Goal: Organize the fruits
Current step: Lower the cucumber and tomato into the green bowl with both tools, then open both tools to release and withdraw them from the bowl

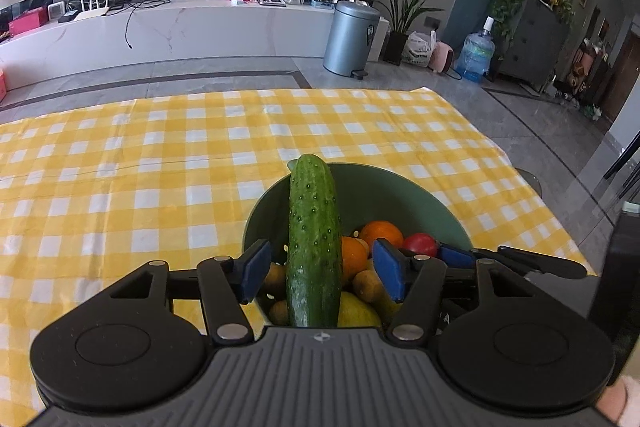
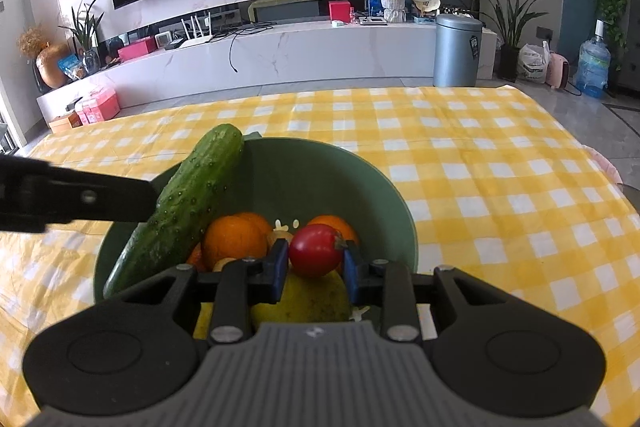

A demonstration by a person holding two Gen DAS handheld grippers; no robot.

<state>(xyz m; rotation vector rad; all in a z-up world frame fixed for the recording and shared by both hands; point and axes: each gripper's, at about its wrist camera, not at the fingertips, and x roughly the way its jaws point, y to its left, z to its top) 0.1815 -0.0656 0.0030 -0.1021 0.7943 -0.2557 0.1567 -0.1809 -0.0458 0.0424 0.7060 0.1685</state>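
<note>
In the left wrist view the left tongs (image 1: 320, 271) stand open low in the frame, their 2 blue pads (image 1: 256, 269) clear of the cucumber (image 1: 314, 247) that rises between them; gaps show on both sides of it. The cucumber leans in the green bowl (image 1: 400, 187), its tip poking above the far rim at frame centre, while its lower end is cut off behind the grey body of the tongs. The bowl sits on the tabletop under a yellow checked cloth (image 1: 160, 167). Only slivers of the other fruit show past the pads: 2 oranges (image 1: 382, 233), a red tomato (image 1: 420, 245), brownish kiwis (image 1: 368, 285) and a yellow-green fruit (image 1: 356, 313) that is too hidden to name surely. In the right wrist view the right tongs (image 2: 316, 269) are clamped on the tomato (image 2: 316, 255), a blue pad (image 2: 280, 269) pressing each side of it, low at frame centre above a yellow-green pear-like fruit (image 2: 312, 297) whose lower part is hidden. An orange (image 2: 234, 241) lies left of it, and another orange (image 2: 332, 223) peeks from behind the tomato. The cucumber (image 2: 188, 203) slants up the bowl's (image 2: 320, 179) left wall, and a black finger of the left tongs (image 2: 80, 201) enters from the left edge, blurred, overlapping the cucumber's side; whether it touches cannot be told. The bowl's near rim is hidden by the tongs.
</note>
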